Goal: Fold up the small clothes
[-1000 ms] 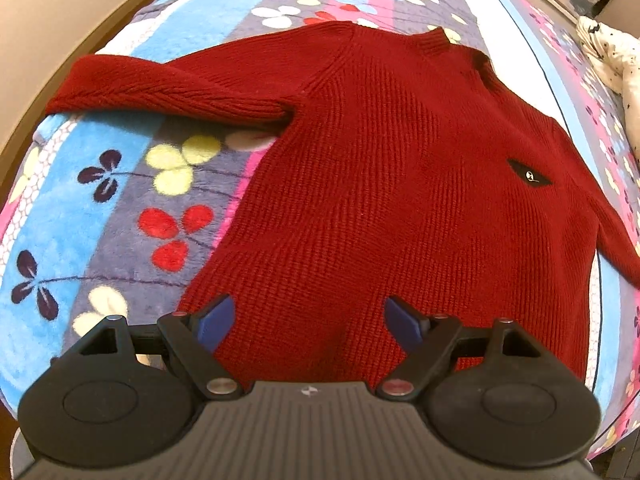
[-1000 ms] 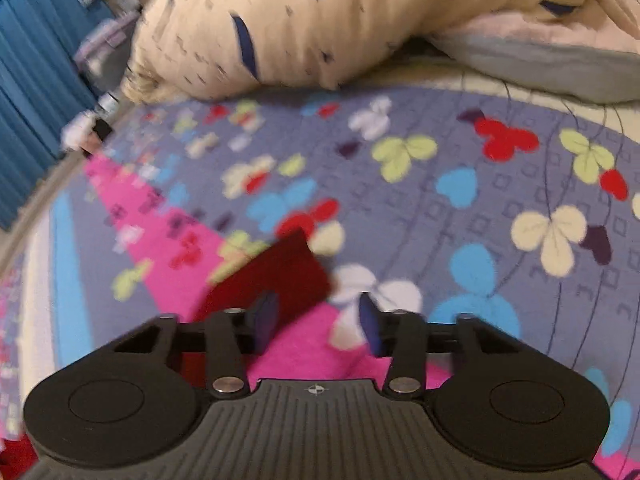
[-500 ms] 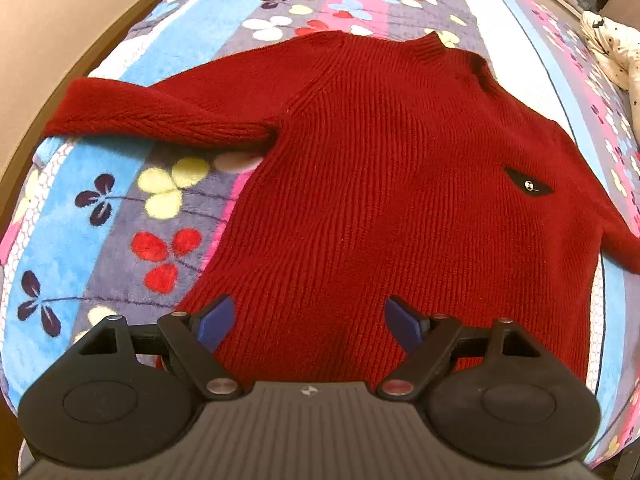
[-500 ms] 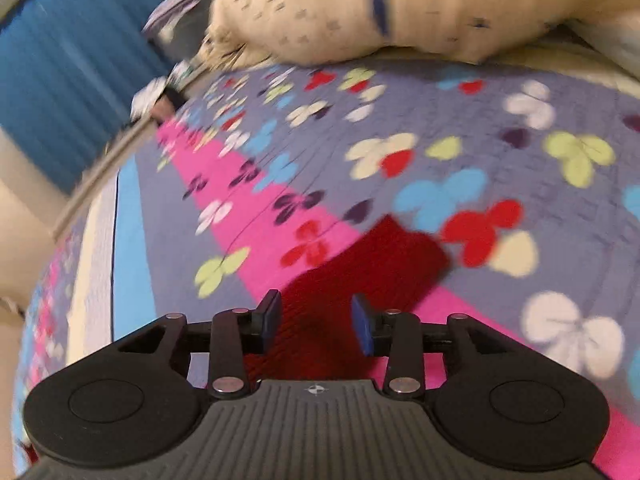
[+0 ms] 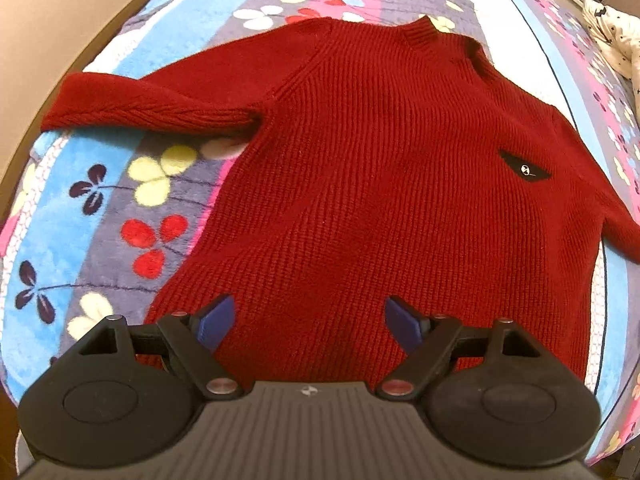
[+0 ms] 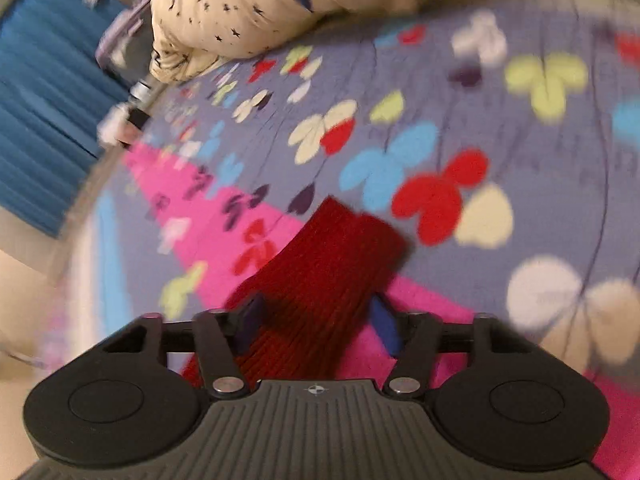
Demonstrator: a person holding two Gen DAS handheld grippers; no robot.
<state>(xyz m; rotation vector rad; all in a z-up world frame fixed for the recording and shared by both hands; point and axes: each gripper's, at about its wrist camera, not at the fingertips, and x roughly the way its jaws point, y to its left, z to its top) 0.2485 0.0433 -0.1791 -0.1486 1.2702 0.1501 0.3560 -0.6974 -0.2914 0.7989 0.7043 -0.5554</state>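
Note:
A small dark red knit sweater (image 5: 360, 168) lies flat on the flowered blanket (image 5: 100, 200), front up, collar at the far end, a black patch (image 5: 524, 168) on its chest. Its left sleeve (image 5: 152, 108) stretches out to the left. My left gripper (image 5: 308, 320) is open above the hem, fingers apart over the fabric. In the right wrist view the other sleeve's cuff (image 6: 340, 256) lies on the blanket; my right gripper (image 6: 316, 320) is open with the sleeve between its blue fingers (image 6: 384, 324), not clamped.
A cream star-print quilt (image 6: 260, 4) is heaped at the far end of the bed and shows at the right edge of the left wrist view (image 5: 612, 40). The bed's left edge (image 5: 36, 128) runs beside a beige wall. Blue curtains (image 6: 44, 100) hang beyond.
My right gripper has swung over the right sleeve and opened wider, now straddling it just behind the cuff. My left gripper has drawn back slightly, still open over the hem.

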